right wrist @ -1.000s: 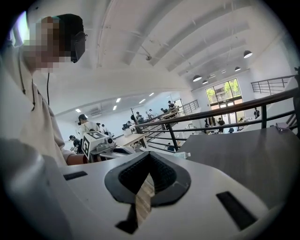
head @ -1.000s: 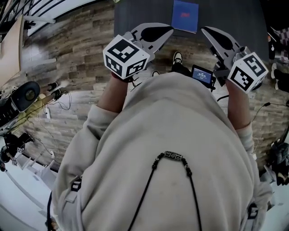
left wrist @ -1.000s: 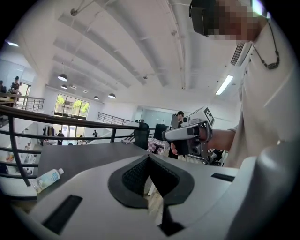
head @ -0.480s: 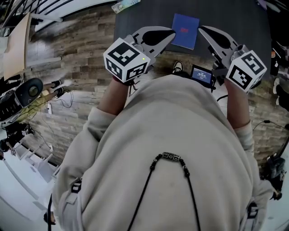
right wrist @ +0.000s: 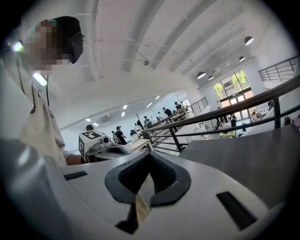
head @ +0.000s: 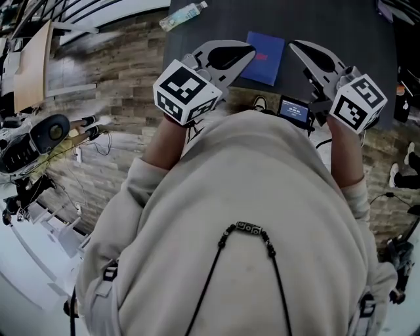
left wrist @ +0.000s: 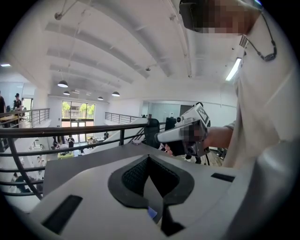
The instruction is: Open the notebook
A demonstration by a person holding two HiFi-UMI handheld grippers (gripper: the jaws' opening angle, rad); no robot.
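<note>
A closed blue notebook lies near the front edge of a dark table in the head view. My left gripper is held out in front of the person's chest, shut and empty, with its tip at the notebook's left edge. To the notebook's right my right gripper is also shut and empty. In the left gripper view the left gripper's jaws meet above the table, and a blue sliver of notebook shows below them. The right gripper has its pads together.
A plastic bottle lies at the table's far left corner. A small screen device hangs by the person's waist, above a shoe on the wood floor. Camera gear stands at left. A railing runs behind the table.
The table and notebook have slid lower in the head view, closer to the person. Both grippers now reach over the table's front edge. The bottle has come fully into view.
</note>
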